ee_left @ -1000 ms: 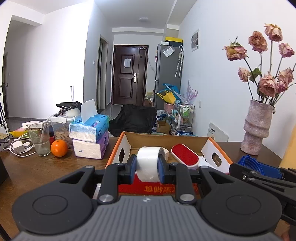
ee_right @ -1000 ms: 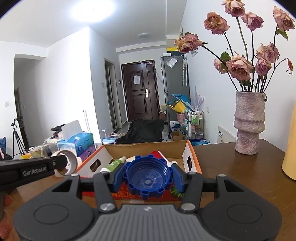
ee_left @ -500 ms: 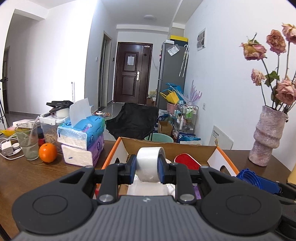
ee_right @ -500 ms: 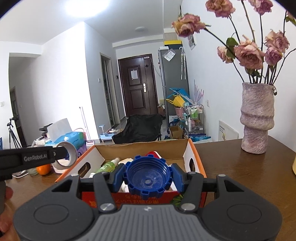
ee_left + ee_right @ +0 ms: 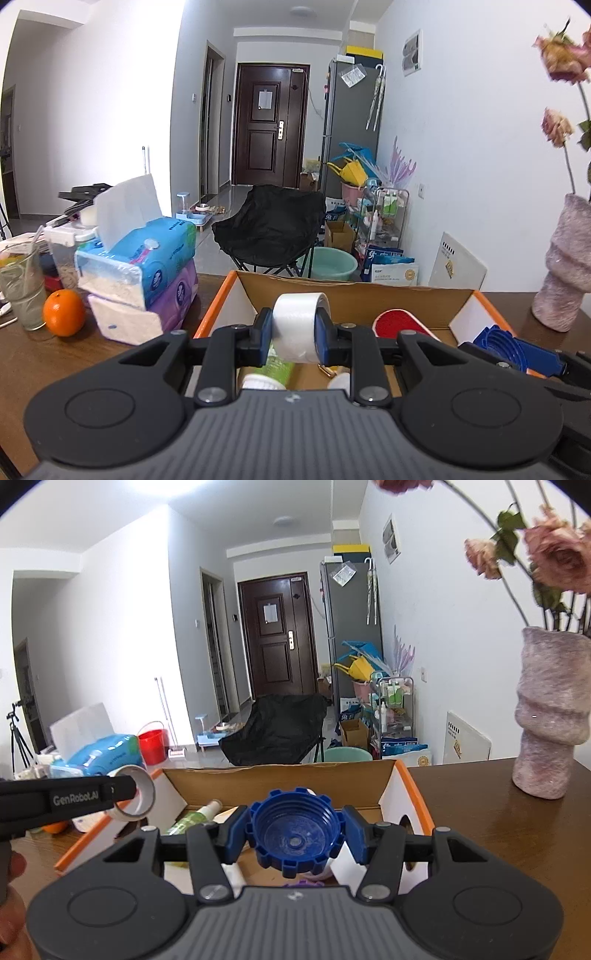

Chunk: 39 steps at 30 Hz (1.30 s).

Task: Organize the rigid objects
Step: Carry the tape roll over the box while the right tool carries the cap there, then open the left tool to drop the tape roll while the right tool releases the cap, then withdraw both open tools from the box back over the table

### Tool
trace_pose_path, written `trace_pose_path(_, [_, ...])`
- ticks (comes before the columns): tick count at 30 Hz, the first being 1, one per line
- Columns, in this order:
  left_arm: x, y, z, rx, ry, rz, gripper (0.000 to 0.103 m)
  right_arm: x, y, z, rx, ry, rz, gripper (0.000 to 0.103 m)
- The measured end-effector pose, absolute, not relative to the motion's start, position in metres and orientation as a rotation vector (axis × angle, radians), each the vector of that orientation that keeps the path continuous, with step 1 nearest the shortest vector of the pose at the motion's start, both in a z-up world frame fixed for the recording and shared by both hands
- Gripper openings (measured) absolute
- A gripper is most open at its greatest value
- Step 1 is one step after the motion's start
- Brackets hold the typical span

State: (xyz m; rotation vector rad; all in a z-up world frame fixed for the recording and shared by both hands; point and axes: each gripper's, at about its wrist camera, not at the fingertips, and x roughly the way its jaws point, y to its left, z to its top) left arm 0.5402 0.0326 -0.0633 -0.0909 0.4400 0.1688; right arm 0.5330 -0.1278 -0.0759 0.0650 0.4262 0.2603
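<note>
Tape [image 5: 301, 326] in our left claw [image 5: 291, 334] and cap [image 5: 295, 836] in our right claw [image 5: 295, 834] are now hanging over the box [image 5: 354, 291], nearing release.

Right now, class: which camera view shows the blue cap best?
The right wrist view: the blue cap sits centred and clamped in the right gripper, its ribbed inside facing the camera. The left wrist view shows the cap edge-on at the right.

Background's pretty cluttered: stacked tissue packs [image 5: 147, 269] mid-left with an orange [image 5: 63, 312] and a glass [image 5: 20, 291] beside them, a black folding chair [image 5: 273, 229] center, a dark door [image 5: 271, 123] behind it, and a pinkish vase [image 5: 550, 716] at right.
</note>
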Motion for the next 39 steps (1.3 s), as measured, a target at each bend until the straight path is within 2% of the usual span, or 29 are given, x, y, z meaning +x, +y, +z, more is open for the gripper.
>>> trace_pose_path(2, [0.548, 0.034, -0.066, -0.079, 0.449, 0.170, 0.027, 0.545, -0.126, -0.079, 0.052, 0.441, 0.264, 0.053])
trace_pose_path(4, [0.553, 0.035, -0.069, -0.074, 0.453, 0.172, 0.045, 0.554, -0.125, -0.083, 0.038, 0.455, 0.260, 0.057])
trace_pose_path(6, [0.552, 0.037, -0.069, -0.062, 0.432, 0.163, 0.079, 0.559, -0.128, -0.085, 0.029, 0.461, 0.243, 0.088])
trace_pose_path(8, [0.549, 0.038, -0.067, -0.051, 0.413, 0.183, 0.095, 0.558, -0.133, -0.085, 0.035, 0.449, 0.222, 0.102])
trace_pose_path(9, [0.546, 0.039, -0.066, -0.054, 0.403, 0.186, 0.101, 0.557, -0.136, -0.084, 0.043, 0.444, 0.213, 0.103])
trace_pose_path(19, [0.480, 0.033, -0.030, -0.008, 0.345, 0.170, 0.103, 0.504, -0.165, -0.054, 0.045, 0.407, 0.173, 0.103])
trace_pose_path(29, [0.337, 0.020, 0.014, -0.014, 0.320, 0.118, 0.103, 0.356, -0.185, 0.004, 0.032, 0.326, 0.224, 0.103])
trace_pose_path(39, [0.193, 0.010, 0.016, -0.033, 0.370, 0.134, 0.103, 0.220, -0.208, 0.024, 0.051, 0.306, 0.255, 0.103])
